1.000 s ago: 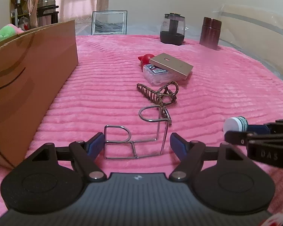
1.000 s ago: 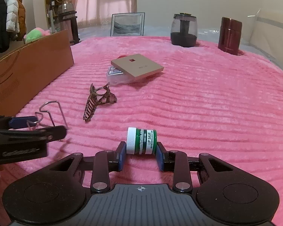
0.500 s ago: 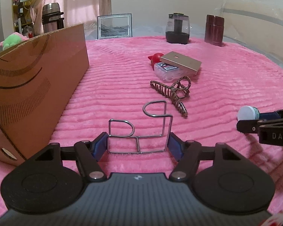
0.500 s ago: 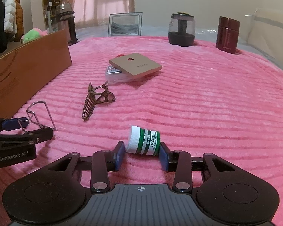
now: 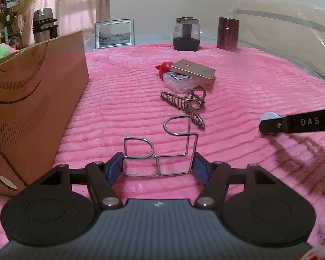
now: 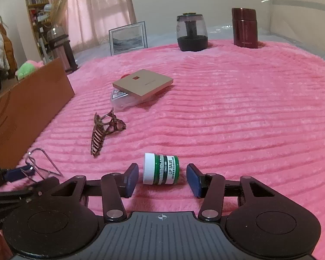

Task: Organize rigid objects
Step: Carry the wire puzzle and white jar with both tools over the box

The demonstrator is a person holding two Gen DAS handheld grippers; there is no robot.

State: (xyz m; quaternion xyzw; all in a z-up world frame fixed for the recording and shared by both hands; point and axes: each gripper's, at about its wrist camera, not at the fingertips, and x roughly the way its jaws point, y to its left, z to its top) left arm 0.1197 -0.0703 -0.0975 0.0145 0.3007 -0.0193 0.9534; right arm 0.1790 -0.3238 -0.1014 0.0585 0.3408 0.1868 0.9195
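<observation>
Pink plush bed; my left gripper (image 5: 158, 165) pinches the stiff, light wire rack (image 5: 160, 147) by its base, right gripper (image 6: 161, 178) closing around the lip salve jar (image 6: 161, 171), fingers not yet touching

We see soft, warm indoor light in both views, brightest at the curtained window (image 5: 75, 6) in the upper left of the frame. The pink blanket (image 6: 238, 112) is evenly lit, without glare. A smeared dark shadow (image 5: 296, 153) lies at the right of the left wrist view. Fisheye bending curves the edges and blackens the corners. The far background is slightly soft, the near foreground sharp.
</observation>
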